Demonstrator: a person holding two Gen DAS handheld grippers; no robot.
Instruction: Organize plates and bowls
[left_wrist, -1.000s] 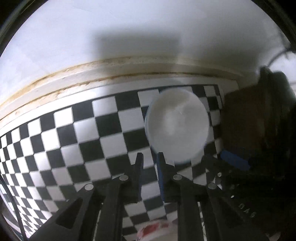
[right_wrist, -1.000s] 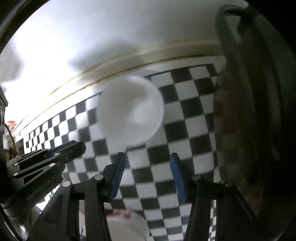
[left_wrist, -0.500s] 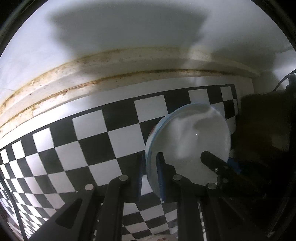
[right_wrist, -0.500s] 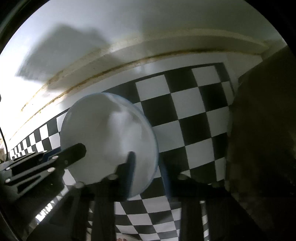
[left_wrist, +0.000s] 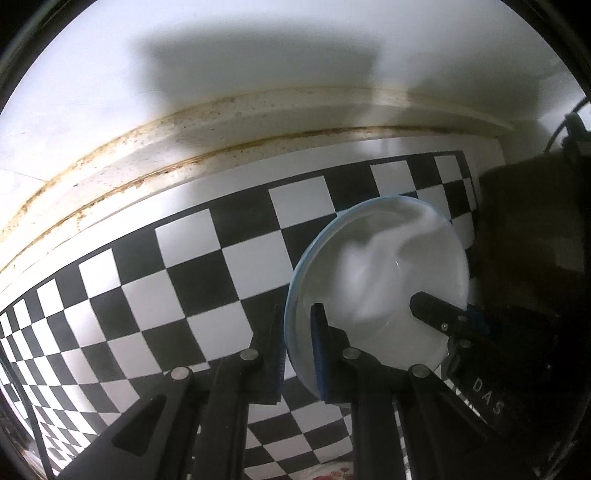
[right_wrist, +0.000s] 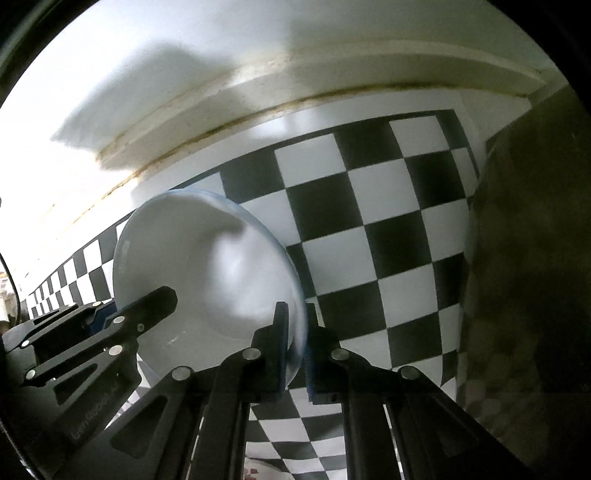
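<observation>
A white bowl with a pale blue rim (left_wrist: 380, 280) is held tilted above the black-and-white checkered surface (left_wrist: 177, 280). My left gripper (left_wrist: 297, 332) is shut on the bowl's left rim. My right gripper (right_wrist: 295, 332) is shut on the bowl's (right_wrist: 207, 273) opposite rim. Each gripper shows in the other's view: the right one at the bowl's right edge in the left wrist view (left_wrist: 443, 317), the left one at the bowl's left edge in the right wrist view (right_wrist: 122, 317).
A white wall with a stained ledge (left_wrist: 221, 122) runs behind the checkered surface. A dark brown object (right_wrist: 532, 258) stands at the right. A dish with red markings (left_wrist: 328, 472) lies below, at the frame's bottom edge.
The bowl lay on the checkered surface with the right gripper open. Both grippers closed on its rims, and it now hangs tilted and larger in view.
</observation>
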